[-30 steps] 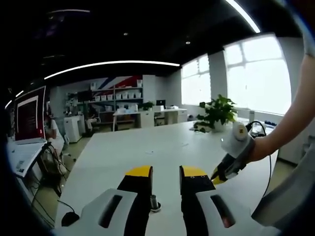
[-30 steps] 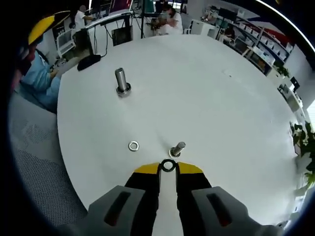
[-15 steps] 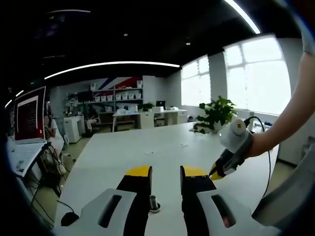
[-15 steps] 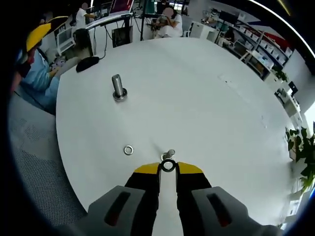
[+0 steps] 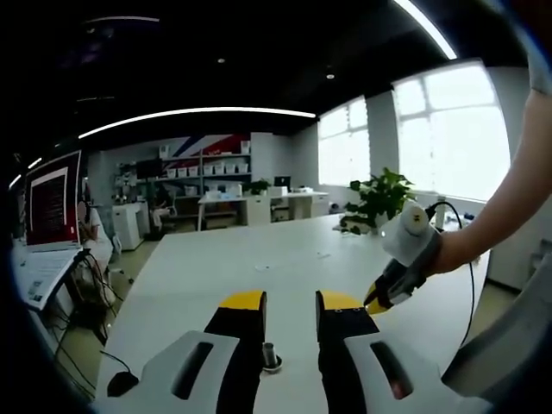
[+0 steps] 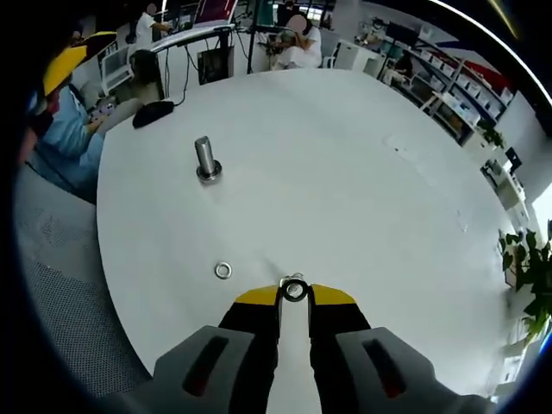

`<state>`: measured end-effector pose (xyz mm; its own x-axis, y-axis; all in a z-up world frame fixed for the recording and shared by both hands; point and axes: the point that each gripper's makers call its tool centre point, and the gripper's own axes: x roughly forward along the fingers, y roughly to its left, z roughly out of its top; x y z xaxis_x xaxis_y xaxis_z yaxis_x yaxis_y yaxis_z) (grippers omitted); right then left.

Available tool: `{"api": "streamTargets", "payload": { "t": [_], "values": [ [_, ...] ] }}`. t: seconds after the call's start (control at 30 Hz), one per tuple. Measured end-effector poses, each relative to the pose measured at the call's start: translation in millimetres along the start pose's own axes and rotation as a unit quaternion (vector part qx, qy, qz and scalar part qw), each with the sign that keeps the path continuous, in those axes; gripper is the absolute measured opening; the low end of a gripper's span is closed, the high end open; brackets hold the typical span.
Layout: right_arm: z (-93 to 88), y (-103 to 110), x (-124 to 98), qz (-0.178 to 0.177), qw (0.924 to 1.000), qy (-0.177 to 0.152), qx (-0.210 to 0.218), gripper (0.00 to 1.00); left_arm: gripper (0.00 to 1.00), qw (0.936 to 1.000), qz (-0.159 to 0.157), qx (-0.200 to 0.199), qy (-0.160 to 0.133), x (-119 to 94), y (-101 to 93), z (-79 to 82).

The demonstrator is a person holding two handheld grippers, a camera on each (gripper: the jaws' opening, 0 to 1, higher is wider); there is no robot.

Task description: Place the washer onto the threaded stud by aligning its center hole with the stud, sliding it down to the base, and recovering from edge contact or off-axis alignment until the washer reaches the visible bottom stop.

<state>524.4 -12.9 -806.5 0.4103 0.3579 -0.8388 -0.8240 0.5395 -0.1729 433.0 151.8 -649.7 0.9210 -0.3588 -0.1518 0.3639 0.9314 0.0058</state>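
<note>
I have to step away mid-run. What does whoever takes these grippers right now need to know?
Right gripper: shut on a washer, held directly over a stud on the white table; the stud is almost hidden behind the washer.
Left gripper: open, empty, low over the table with the other stud between its jaws.
That other stud stands farther off in the right gripper view; a spare washer lies flat on the table.
Done: washer picked up and brought over the stud.
Left: line up the hole, slide it down to the base, release.
</note>
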Motion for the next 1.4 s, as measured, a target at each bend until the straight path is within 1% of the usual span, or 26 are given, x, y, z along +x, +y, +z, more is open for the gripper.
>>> {"api": "streamTargets", "payload": {
  "t": [0.3, 0.57, 0.7, 0.9, 1.2, 1.4],
  "values": [
    [7.1, 0, 1, 0.001, 1.0, -0.002, -0.009, 0.13, 0.21, 1.0, 0.001, -0.002, 0.0, 0, 1.0, -0.5],
    [6.2, 0, 6, 0.005, 0.9998, 0.006, -0.016, 0.13, 0.21, 1.0, 0.0, -0.003, 0.001, 0, 0.7, -0.5],
    [6.2, -2, 8, 0.007, 0.9999, 0.007, -0.007, 0.13, 0.21, 1.0, 0.0, -0.003, 0.001, 0, 1.1, -0.7],
    [3.6, 1, 10, 0.015, 0.9997, 0.016, -0.009, 0.14, 0.21, 1.0, 0.001, -0.003, 0.003, 0, 1.6, -1.6],
    [2.7, 2, 11, 0.018, 0.9996, 0.02, -0.01, 0.14, 0.21, 1.0, 0.001, -0.004, 0.004, 0, 1.5, -2.5],
    [1.7, 0, 12, 0.016, 0.9996, 0.022, -0.01, 0.14, 0.2, 1.0, 0.003, -0.002, 0.005, 0, 2.2, -2.5]
  ]
}}
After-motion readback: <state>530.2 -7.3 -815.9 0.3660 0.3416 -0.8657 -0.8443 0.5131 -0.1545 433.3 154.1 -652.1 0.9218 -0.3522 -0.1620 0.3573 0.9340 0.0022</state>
